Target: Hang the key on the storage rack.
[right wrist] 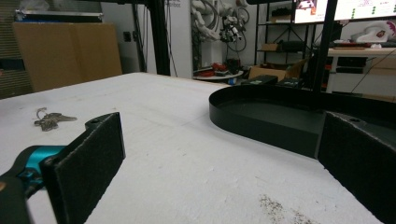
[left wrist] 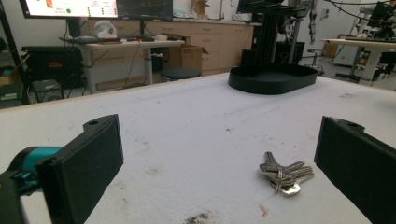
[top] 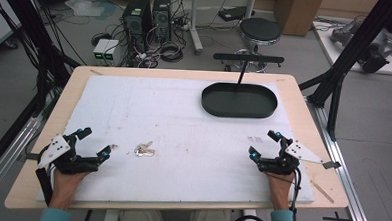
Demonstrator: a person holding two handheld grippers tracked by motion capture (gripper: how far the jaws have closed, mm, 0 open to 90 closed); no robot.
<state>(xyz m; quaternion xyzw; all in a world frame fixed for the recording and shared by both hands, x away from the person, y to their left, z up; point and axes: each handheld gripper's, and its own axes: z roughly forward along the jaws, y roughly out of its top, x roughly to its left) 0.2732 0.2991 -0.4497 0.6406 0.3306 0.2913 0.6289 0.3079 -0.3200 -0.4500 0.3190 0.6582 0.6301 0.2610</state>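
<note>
I have a wooden table (top: 303,120) in front of me, nearly all of it covered by a white sheet (top: 183,120) that is scuffed and marked with small dark specks. At the far right of the sheet sits a black oval tray (top: 239,100) with a low wall; from my right gripper view its rim (right wrist: 261,121) curves close ahead of the jaws. My left gripper (top: 95,144) rests low at the near left edge of the sheet with its jaws spread wide apart and nothing between them, held by the hand (top: 65,182) behind it. My right gripper (top: 264,143) sits at the near right edge, jaws likewise wide apart and holding nothing. A small bunch of silver keys (top: 144,150) on a ring lies flat on the sheet, a short way to the right of my left gripper and well apart from the tray. In my left gripper view the keys (left wrist: 285,176) lie just ahead, nearer the right-hand jaw, touching neither.
</note>
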